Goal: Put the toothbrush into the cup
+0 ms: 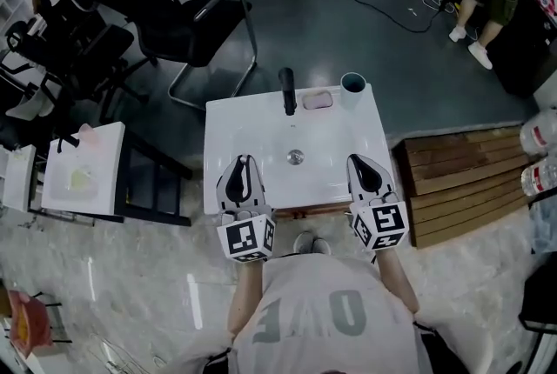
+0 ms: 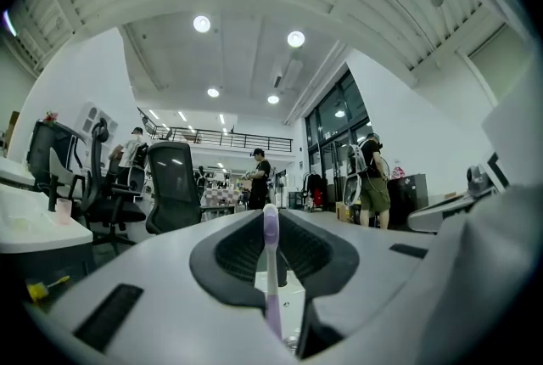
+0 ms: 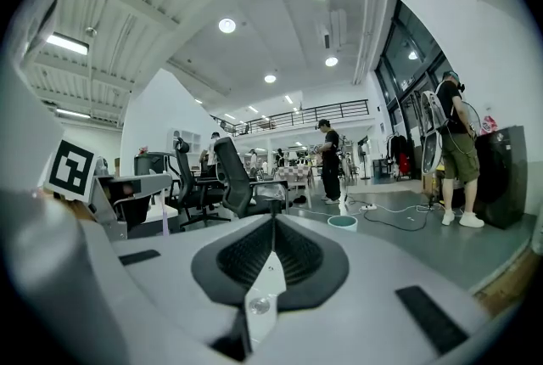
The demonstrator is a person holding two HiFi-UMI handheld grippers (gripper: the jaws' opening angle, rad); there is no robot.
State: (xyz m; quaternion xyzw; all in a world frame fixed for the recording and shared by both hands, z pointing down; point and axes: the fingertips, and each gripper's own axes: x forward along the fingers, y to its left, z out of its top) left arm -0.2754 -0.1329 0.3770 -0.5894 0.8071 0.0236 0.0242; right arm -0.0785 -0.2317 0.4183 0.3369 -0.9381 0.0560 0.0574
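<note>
A purple toothbrush stands upright between the jaws of my left gripper, which is shut on its handle; the brush head reaches up to the jaw tips. In the head view the left gripper hovers over the front left of the white basin top. The teal cup stands at the basin's far right corner, and it also shows in the right gripper view as a teal cup beyond the jaws. My right gripper is over the front right edge, and its jaws meet with nothing between them.
A black faucet rises at the basin's back middle, with a pink soap dish between it and the cup. A drain sits in the bowl. Wooden pallets lie right, black chairs behind left, a small white table left.
</note>
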